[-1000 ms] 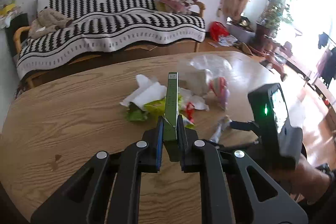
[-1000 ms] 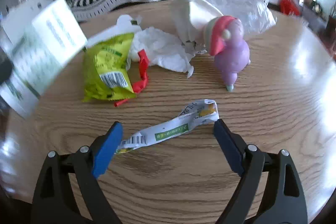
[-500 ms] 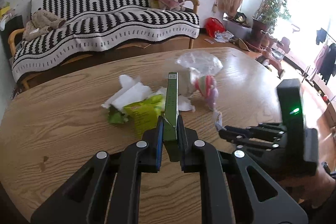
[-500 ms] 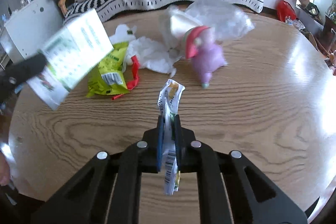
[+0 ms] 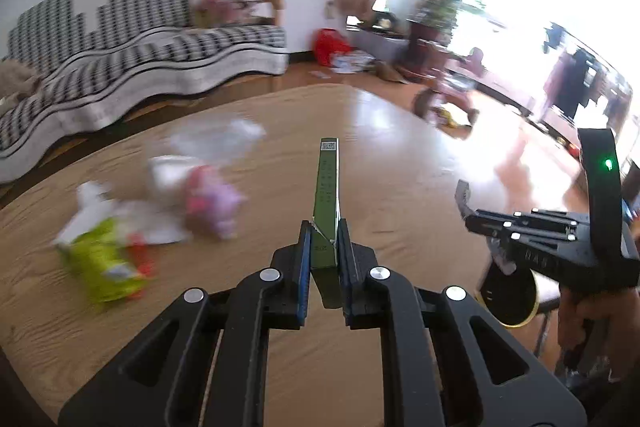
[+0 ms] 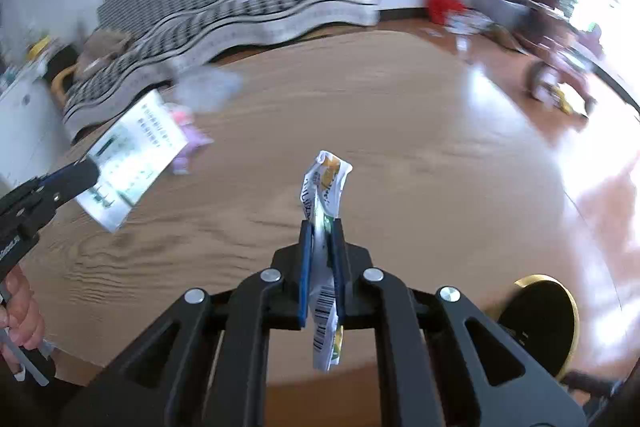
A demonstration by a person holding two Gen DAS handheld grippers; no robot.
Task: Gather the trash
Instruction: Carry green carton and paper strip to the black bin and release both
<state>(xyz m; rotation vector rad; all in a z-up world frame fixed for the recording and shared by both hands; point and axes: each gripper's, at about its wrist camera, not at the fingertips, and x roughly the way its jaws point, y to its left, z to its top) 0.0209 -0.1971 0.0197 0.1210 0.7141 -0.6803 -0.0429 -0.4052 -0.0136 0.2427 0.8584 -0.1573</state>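
Wooden round table (image 5: 400,155) carries blurred litter at nine o'clock: a yellow-green snack bag (image 5: 102,261). Left gripper (image 5: 325,247) is clamped on a flat green-and-white carton (image 5: 328,195); right gripper (image 6: 320,247) pinches a crumpled white wrapper (image 6: 325,187), barcode showing.

The table (image 5: 400,163) is light brown wood with a wavy grain. Behind the table, the sofa cover (image 5: 132,39) is black and white, in stripes and checks. On the table lie a lime-green wrapper (image 5: 102,259) with red scraps, white tissue (image 5: 168,179) and a pink-and-lilac toy (image 5: 214,201). Beside the table, a black stool (image 6: 538,315) has a gold rim.
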